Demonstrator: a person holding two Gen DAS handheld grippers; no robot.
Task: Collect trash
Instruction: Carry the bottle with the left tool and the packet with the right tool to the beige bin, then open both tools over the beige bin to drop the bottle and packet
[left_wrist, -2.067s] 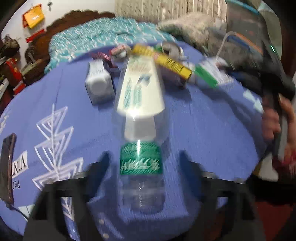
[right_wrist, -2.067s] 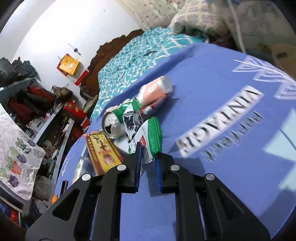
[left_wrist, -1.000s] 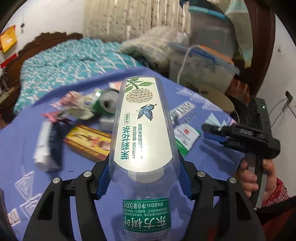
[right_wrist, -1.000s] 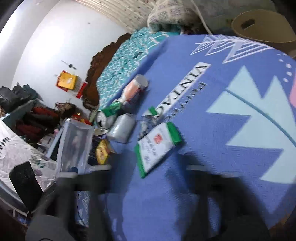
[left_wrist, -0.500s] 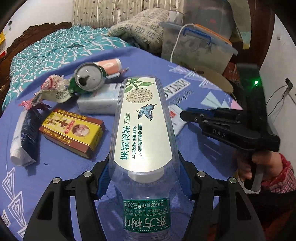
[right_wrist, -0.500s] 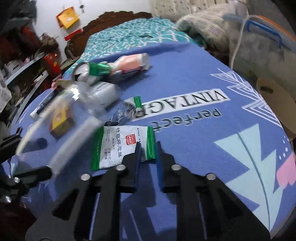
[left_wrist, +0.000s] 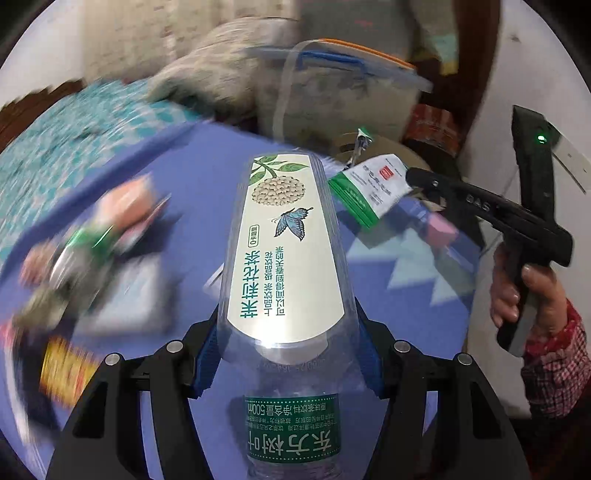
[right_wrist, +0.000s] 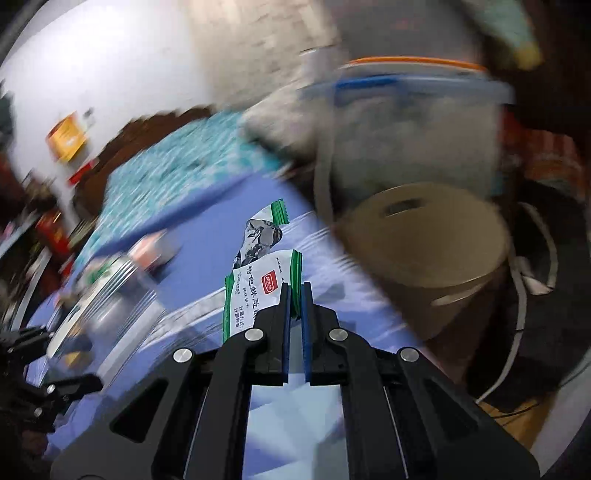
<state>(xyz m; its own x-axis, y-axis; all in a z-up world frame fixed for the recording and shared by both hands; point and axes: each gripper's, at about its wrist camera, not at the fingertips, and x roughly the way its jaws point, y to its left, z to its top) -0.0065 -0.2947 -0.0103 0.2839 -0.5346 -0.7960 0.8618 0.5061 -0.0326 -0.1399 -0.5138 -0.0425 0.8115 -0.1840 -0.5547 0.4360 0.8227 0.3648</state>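
- Left gripper is clamped on a clear bottle.
- Right gripper pinches a green-white wrapper; a tan bin sits at 2 o'clock.

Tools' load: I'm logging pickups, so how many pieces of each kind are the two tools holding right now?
Plastic bottle: 1, in the left tool.
Green-and-white wrapper: 1, in the right tool.
Crumpled wrapper: 1, apparently lifted along with it.
Total: 3.
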